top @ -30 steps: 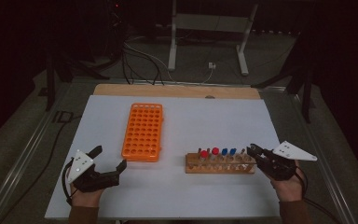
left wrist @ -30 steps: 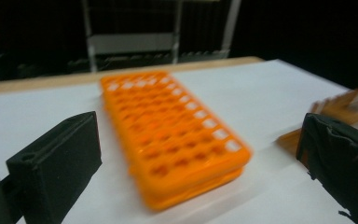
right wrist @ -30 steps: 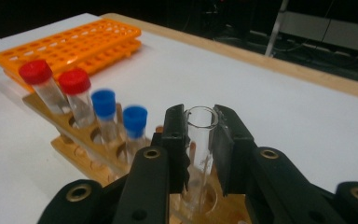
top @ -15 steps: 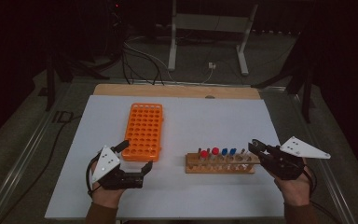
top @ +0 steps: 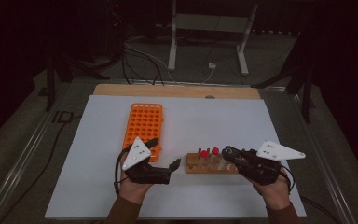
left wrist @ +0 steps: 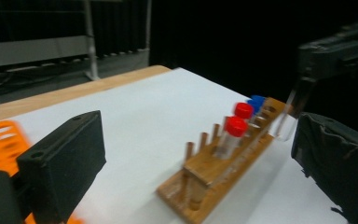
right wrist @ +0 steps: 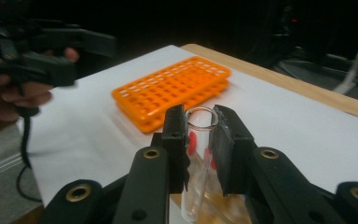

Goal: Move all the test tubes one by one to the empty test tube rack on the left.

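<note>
On the left of the white sheet (top: 270, 121) lay the orange rack (top: 144, 126), and as far as the pictures showed, its holes were all empty, so no tube had yet been moved into it. Just beside its near end, the left gripper (top: 164, 157) hovered low over the sheet with its jaws spread wide and nothing between them, pointed toward the wooden stand (top: 210, 164); in the left gripper view the stand lay straight ahead between the two open jaws. The hand behind it was held level, forearm coming in from the bottom edge. The wooden stand held two red-capped tubes (left wrist: 237, 127) and at least one blue-capped tube (left wrist: 257, 102) farther along, so most of the work seemed left. At the stand's right part, the right gripper (top: 230, 154) pinched a clear uncapped tube (right wrist: 196, 168) just under its rim, the tube hanging upright with its lower end down by the stand. It looked freshly lifted or about to come free, though I could not tell whether its tip had cleared the hole. The right hand (top: 272, 193) sat low, angled left toward the orange rack.
</note>
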Action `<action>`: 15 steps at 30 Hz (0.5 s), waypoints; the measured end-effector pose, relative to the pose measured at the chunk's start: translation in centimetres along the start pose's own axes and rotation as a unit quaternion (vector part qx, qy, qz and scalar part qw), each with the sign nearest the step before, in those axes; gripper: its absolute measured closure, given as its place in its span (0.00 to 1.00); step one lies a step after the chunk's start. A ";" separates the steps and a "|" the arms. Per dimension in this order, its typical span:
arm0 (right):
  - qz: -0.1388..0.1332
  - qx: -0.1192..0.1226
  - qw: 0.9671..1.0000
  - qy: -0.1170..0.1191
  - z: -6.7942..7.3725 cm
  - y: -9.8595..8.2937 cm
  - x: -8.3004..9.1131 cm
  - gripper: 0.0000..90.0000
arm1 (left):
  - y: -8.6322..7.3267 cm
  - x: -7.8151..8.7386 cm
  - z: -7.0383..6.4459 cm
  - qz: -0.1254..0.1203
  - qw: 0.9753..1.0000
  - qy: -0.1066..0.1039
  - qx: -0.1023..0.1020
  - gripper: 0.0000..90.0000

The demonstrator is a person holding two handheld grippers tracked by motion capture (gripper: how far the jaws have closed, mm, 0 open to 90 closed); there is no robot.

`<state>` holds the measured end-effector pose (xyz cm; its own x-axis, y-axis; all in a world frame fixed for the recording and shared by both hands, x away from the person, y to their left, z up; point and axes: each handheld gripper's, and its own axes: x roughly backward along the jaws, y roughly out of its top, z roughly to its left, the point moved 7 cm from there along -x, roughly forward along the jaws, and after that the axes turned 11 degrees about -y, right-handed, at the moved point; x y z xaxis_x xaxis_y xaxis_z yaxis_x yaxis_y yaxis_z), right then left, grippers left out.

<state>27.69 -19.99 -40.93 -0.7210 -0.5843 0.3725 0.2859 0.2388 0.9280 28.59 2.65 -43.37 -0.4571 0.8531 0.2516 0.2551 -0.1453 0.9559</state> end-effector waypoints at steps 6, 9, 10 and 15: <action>0.011 0.007 1.000 0.021 1.8 0.2 -2.4 0.84 | -0.2 -2.6 -1.6 0.023 0.999 -0.032 -0.011 0.12; 0.014 -0.001 1.000 0.026 2.3 0.2 -3.4 0.84 | -0.5 -3.6 -2.4 0.034 0.998 -0.042 -0.021 0.18; 0.015 -0.002 1.000 0.028 2.5 0.2 -3.6 0.84 | -0.6 -3.9 -2.6 0.037 0.998 -0.042 -0.025 0.18; 0.021 0.002 0.999 0.040 3.4 0.2 -4.4 0.84 | -1.1 -4.9 -3.3 0.052 0.997 -0.047 -0.038 0.32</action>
<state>28.79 -14.69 -42.38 -0.6558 -0.6341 0.4096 0.3116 0.2668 0.9120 27.80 -3.03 -45.16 -0.3487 0.8741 0.3381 0.2299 -0.2699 0.9350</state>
